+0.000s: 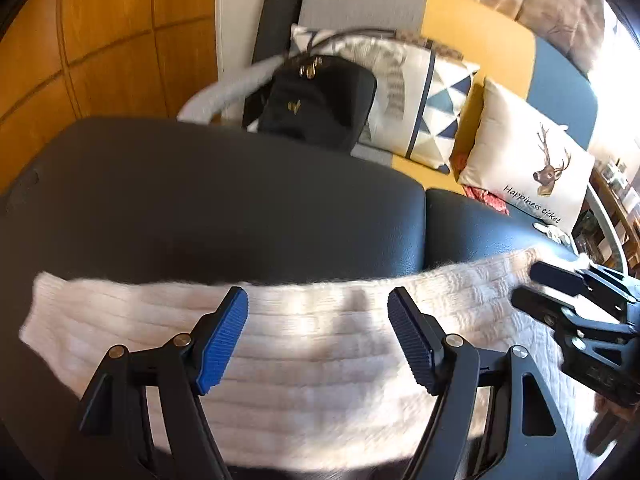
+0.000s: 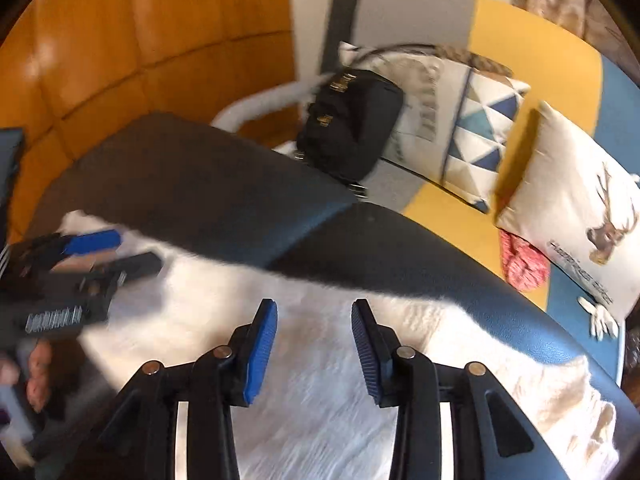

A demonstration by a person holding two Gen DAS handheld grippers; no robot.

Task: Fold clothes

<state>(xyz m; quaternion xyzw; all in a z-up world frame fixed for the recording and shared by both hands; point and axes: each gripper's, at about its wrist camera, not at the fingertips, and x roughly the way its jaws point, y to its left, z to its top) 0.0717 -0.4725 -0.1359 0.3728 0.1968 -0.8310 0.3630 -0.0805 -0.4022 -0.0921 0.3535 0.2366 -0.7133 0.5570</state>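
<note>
White knit sweater (image 1: 280,360) spread flat on a dark padded surface (image 1: 200,200) — both claws above it, holding nothing.

The left gripper (image 1: 318,336) stands wide apart, the sweater's far edge just past its blue pads (image 1: 222,344). The right gripper (image 2: 314,352) is parted more narrowly, empty, knit beneath and ahead of it. Beyond both — a black bag (image 1: 316,100) and a stag-print cushion (image 1: 528,160).
</note>
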